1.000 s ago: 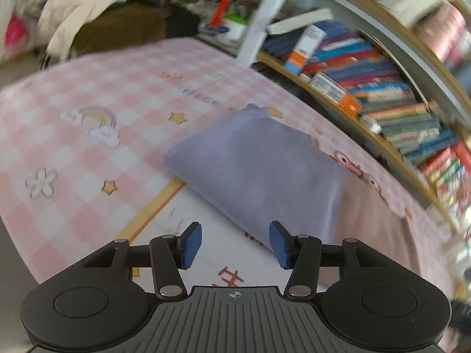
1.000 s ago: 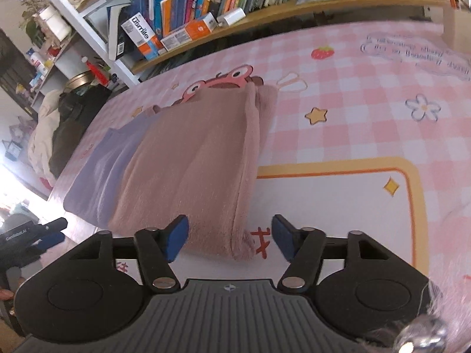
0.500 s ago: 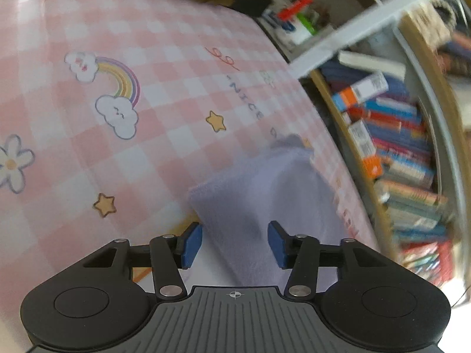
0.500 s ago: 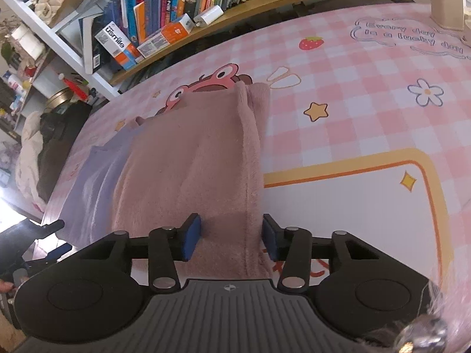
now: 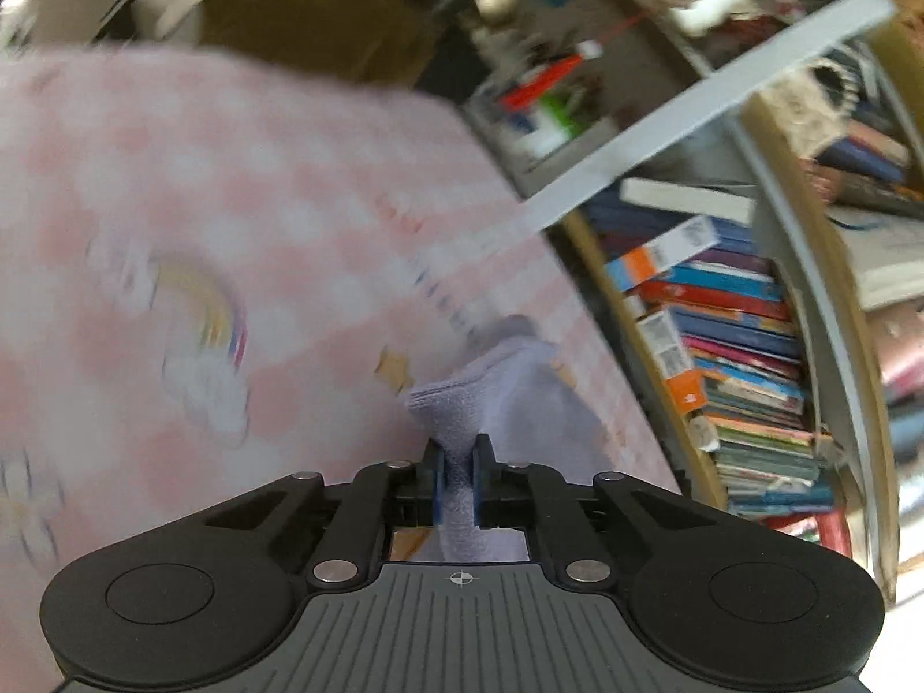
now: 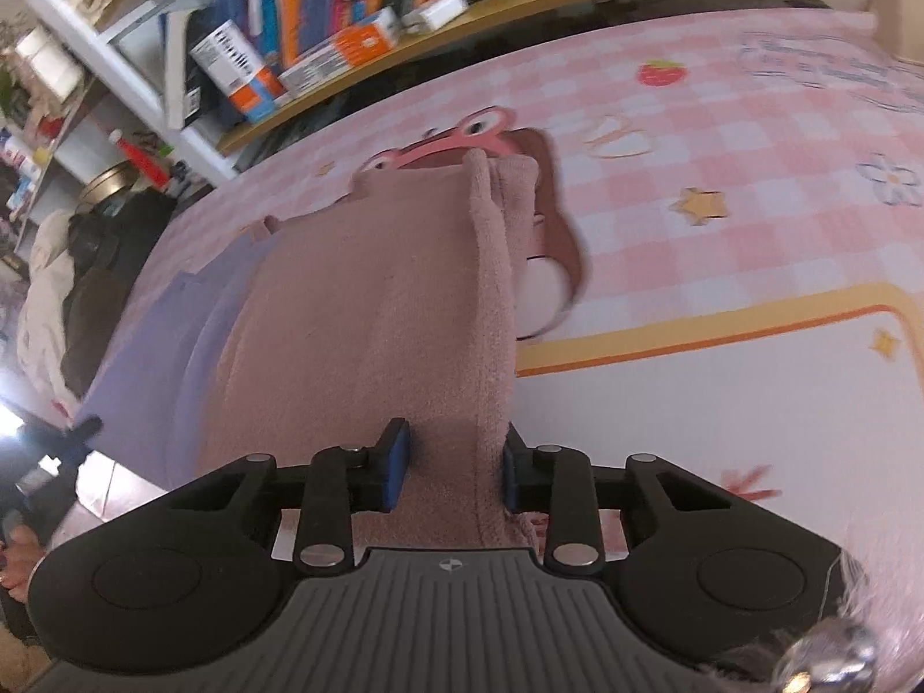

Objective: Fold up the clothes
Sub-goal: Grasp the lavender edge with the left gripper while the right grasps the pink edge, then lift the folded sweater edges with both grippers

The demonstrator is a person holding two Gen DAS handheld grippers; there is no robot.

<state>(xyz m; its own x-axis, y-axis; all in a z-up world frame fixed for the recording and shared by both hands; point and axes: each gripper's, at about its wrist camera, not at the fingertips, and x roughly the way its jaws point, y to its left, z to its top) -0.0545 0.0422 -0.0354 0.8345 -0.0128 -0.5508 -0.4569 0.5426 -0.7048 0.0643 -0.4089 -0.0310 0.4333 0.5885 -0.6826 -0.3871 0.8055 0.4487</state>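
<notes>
The left gripper [image 5: 454,482] had clamped tight on a bunched corner of the lavender cloth [image 5: 508,398], which lay on the pink checked mat [image 5: 231,242] with the packed bookshelf [image 5: 733,312] just past it. The right gripper [image 6: 449,470] had just been closing in on the near edge of the pinkish-brown cloth [image 6: 369,300]; the thick folded hem sat between the blue pads, the right pad touching it, but I honestly couldn't tell if it was squeezed yet, and that cloth lay partly over the lavender one on the same mat
</notes>
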